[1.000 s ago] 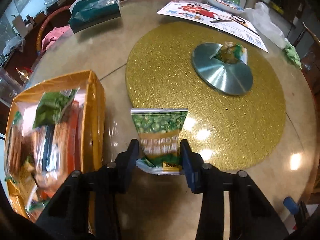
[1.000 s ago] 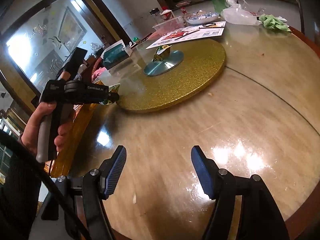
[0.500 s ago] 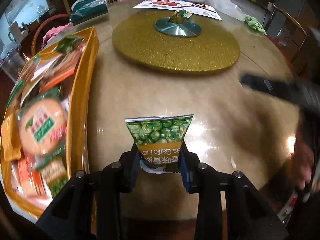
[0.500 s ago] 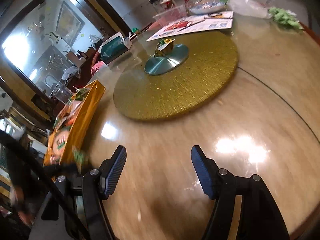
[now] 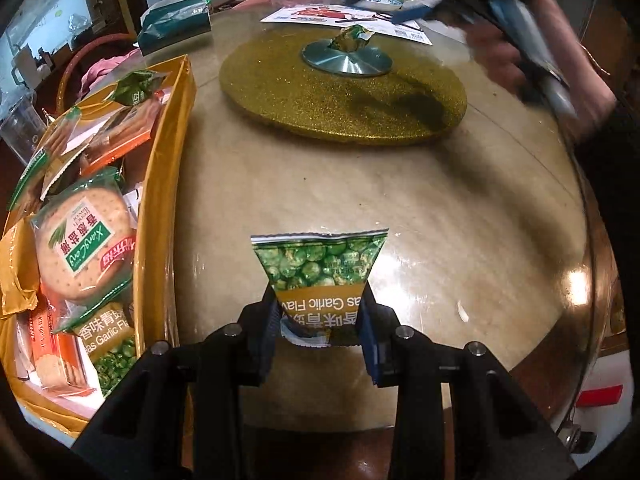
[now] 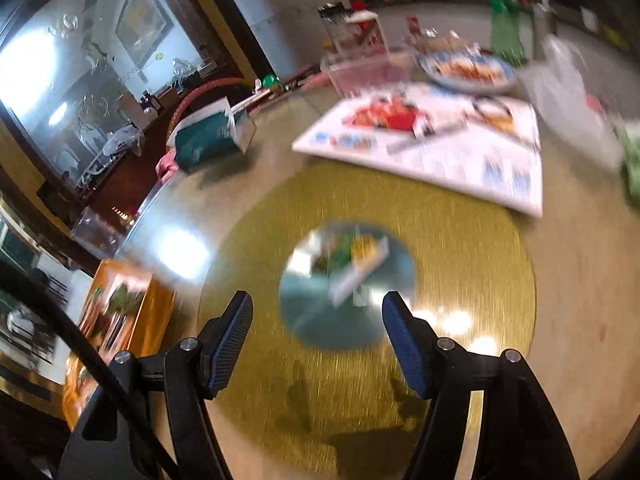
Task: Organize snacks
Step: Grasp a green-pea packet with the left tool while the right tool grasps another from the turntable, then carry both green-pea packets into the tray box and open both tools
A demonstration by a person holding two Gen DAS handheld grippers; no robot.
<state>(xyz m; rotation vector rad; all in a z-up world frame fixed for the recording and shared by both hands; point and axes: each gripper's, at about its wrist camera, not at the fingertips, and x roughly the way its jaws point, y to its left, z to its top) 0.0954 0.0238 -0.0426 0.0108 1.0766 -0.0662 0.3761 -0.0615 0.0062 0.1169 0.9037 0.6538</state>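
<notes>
My left gripper (image 5: 320, 316) is shut on a green pea snack packet (image 5: 320, 272) and holds it above the table, just right of the orange box (image 5: 160, 184), which holds several snack packets. A second green snack packet (image 5: 352, 38) lies on the silver disc (image 5: 346, 60) at the middle of the gold turntable (image 5: 344, 96). My right gripper (image 6: 318, 320) is open and empty above the turntable, with that packet (image 6: 356, 264) on the disc (image 6: 320, 316) just ahead between its fingers. The view is blurred.
A teal tissue box (image 5: 174, 24) and a printed flyer (image 5: 344, 18) lie at the far side of the round table (image 5: 440, 220). A plate (image 6: 468, 72), a clear tub (image 6: 360, 68) and a green bottle (image 6: 504, 20) stand beyond the flyer (image 6: 432, 140).
My left gripper has pulled back toward the table's near edge with the pea packet, alongside the orange box. My right gripper has swung forward over the turntable toward the packet on the disc.
</notes>
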